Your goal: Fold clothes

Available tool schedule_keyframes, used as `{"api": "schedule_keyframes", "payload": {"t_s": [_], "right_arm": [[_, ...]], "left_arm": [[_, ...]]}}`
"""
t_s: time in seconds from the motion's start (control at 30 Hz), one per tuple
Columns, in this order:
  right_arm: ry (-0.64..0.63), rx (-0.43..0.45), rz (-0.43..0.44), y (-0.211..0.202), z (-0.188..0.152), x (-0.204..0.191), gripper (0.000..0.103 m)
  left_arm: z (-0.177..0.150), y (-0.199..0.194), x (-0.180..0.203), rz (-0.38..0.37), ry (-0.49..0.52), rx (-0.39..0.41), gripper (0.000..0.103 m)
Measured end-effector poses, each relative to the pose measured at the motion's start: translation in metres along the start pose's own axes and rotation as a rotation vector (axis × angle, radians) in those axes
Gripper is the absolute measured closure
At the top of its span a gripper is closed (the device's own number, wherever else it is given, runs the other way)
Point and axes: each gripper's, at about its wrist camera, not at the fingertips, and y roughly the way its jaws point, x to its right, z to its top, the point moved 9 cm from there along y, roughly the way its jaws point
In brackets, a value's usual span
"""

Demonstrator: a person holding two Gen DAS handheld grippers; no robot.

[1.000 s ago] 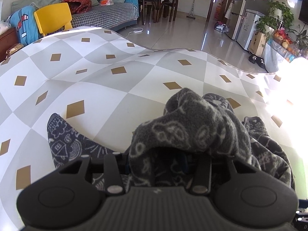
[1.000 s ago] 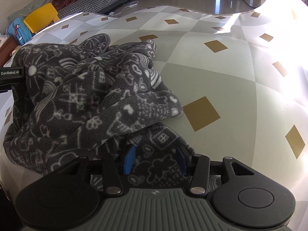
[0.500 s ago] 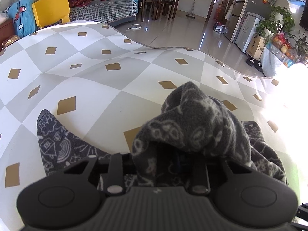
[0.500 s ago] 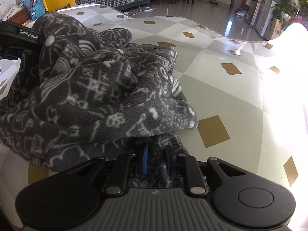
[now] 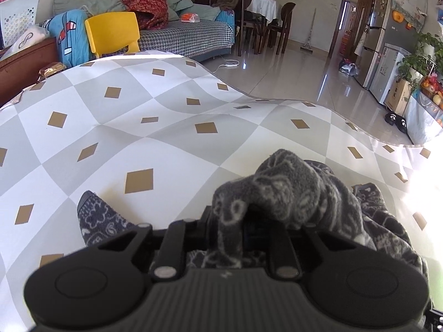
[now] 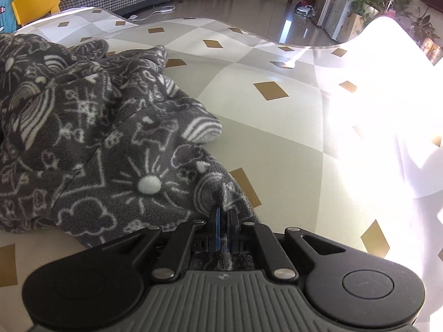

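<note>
We have the grey patterned fleece garment [image 6: 91, 144] bunched in a loose heap on the checked table [image 5: 155, 138]. Our right tool [image 6: 223, 221] is pinched tight on a fleece edge, its blue pads nearly meeting. Fleece drapes over our left tool [image 5: 243, 229] and hides its fingertips, so we cannot tell whether it grips. We judge the cloth needs spreading: we should keep a firm hold, draw both tools apart evenly, and lay the fabric flat without dragging it off the table's edge.
</note>
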Motion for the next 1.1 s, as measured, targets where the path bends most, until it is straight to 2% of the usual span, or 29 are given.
{"api": "schedule_keyframes", "payload": {"t_s": [0.23,0.33,0.43,0.67,0.73,0.8,0.87,1.0,1.1], "right_arm": [[0.065,-0.006,-0.098,0.011,0.007,0.036,0.102],[0.089,-0.012,-0.114,0.012,0.007,0.044,0.102],[0.112,-0.018,-0.129,0.012,0.007,0.053,0.102],[0.124,-0.035,-0.141,0.01,0.003,0.056,0.1],[0.199,-0.039,-0.116,0.006,0.003,0.06,0.094],[0.243,-0.034,-0.094,0.0,0.004,0.06,0.089],[0.242,-0.013,-0.075,-0.009,0.006,0.056,0.083],[0.24,0.031,-0.005,-0.025,0.011,0.04,0.079],[0.243,0.046,0.06,-0.036,0.012,0.025,0.076]], "left_arm": [[0.009,-0.007,-0.022,0.049,-0.036,0.017,0.085],[0.009,-0.012,-0.029,0.063,-0.038,0.017,0.085],[0.005,-0.014,-0.032,0.077,-0.021,0.001,0.085],[-0.014,-0.017,-0.047,0.066,-0.068,-0.074,0.083],[-0.02,-0.017,-0.05,0.057,-0.078,-0.097,0.078],[-0.023,-0.025,-0.051,0.065,-0.079,-0.075,0.064],[-0.02,-0.036,-0.051,0.079,-0.069,-0.026,0.054],[-0.015,-0.053,-0.043,0.077,-0.041,0.045,0.048],[-0.016,-0.062,-0.04,0.072,-0.048,0.068,0.041]]}}
